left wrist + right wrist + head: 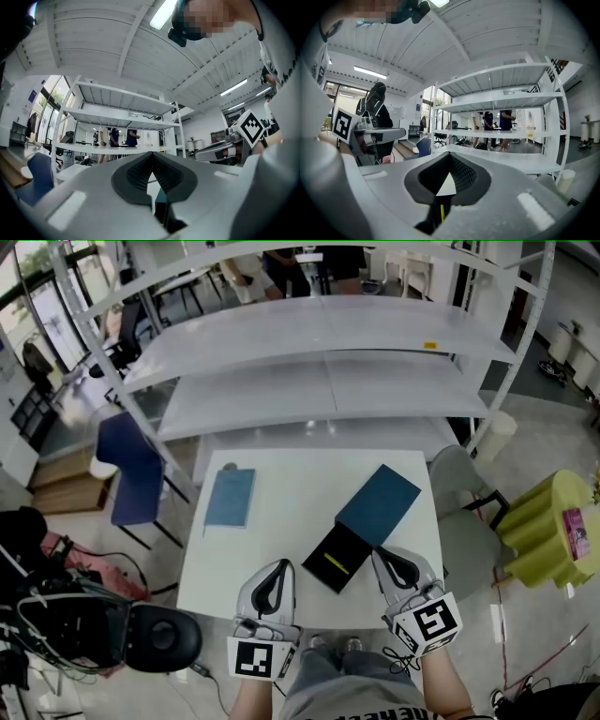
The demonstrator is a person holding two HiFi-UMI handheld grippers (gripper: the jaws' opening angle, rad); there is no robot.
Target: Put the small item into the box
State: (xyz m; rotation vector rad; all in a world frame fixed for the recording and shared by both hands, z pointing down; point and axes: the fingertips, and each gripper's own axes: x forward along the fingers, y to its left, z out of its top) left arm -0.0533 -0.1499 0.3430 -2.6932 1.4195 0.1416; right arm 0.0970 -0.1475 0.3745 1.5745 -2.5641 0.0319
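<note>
A dark teal box part (379,504) lies tilted on the white table (291,521), overlapping a black box part (334,559) that carries a thin yellow strip (335,563). A flat light-blue box (230,499) lies at the table's left, with a small grey item (230,466) at its far end. My left gripper (277,566) is shut and empty over the near table edge. My right gripper (383,555) is shut and empty beside the black part. In the left gripper view the left gripper (151,155) has its jaws meeting; in the right gripper view the right gripper (449,157) does too, the yellow strip (441,212) showing below.
White shelving (319,352) stands behind the table. A blue chair (131,470) is at the left, a grey chair (459,493) at the right and a yellow-green stool (548,526) farther right. Black gear (84,624) lies on the floor at the lower left. People stand beyond the shelves.
</note>
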